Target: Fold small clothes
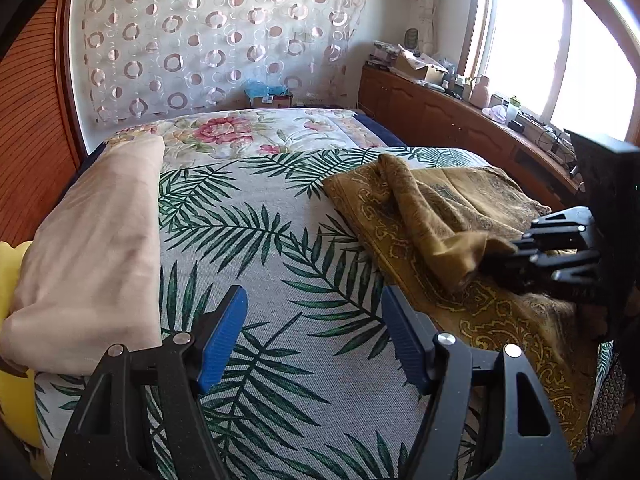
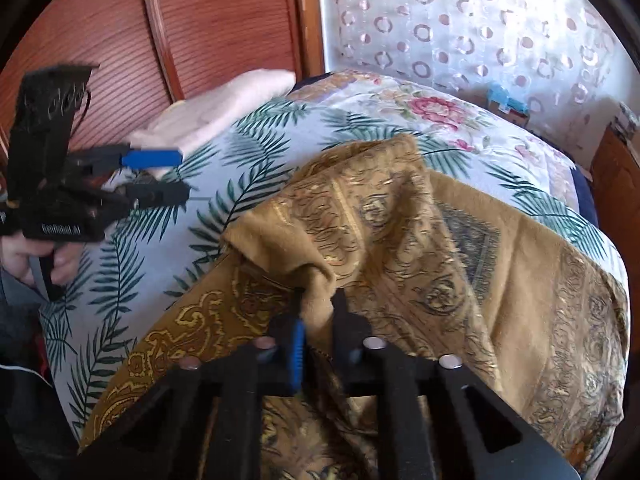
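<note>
So the right tool (image 2: 318, 312) is clamped on a bunched corner of the gold patterned cloth (image 2: 460, 248), which lies crumpled on the bed (image 1: 280, 248). Left tool (image 1: 314, 332) hangs released over the leaf-print cover, probably not touching.

"GenRobot.AI" on left hand-held gripper (image 2: 156, 176)

The right claw (image 2: 318, 316) is pinched on a bunched fold of the mustard paisley scarf (image 2: 420, 240), which lies rumpled across the palm-leaf bedspread (image 2: 224, 184). At the left edge a hand (image 2: 28, 258) holds the left claw (image 2: 176, 178) over the bed, its blue-padded fingers (image 2: 150, 159) apart with nothing between them. Behind it a pale folded cloth (image 2: 224, 108) rests near the wooden wardrobe door (image 2: 220, 20).
</note>
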Motion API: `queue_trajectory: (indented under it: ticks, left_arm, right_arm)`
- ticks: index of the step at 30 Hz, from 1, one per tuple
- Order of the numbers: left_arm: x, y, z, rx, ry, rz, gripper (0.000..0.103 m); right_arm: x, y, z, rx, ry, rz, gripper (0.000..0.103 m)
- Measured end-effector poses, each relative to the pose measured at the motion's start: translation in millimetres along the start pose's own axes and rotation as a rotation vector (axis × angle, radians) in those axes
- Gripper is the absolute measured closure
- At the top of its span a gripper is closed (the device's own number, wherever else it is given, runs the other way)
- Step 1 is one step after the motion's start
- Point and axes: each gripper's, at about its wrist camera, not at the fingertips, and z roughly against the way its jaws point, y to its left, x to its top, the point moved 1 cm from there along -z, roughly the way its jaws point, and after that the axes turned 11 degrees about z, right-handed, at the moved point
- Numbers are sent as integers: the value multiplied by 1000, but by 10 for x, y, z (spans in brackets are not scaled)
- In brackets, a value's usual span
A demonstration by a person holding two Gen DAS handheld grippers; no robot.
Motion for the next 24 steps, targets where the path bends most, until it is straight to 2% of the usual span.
queue_trajectory:
  ticks: [4, 9, 12, 16, 24]
  left_arm:
    - [-8, -23, 13, -4, 2, -4, 32]
    - [-14, -83, 21, -13, 3, -18, 32]
    - [-18, -87, -4, -11, 12, -12, 32]
    - [-19, -156, 27, -21, 7, -17, 32]
    - [-49, -316, 122, -24, 4, -44, 32]
  right_arm:
    - [-41, -156, 270, -18, -86, -69, 95]
    - [-113, -530, 776, -129, -188, -161, 96]
    - [-211, -782, 1014, -163, -231, -225, 96]
    - [-301, -1024, 1123, -231, -214, -258, 96]
    - [-297, -1266, 1034, -335, -97, -296, 97]
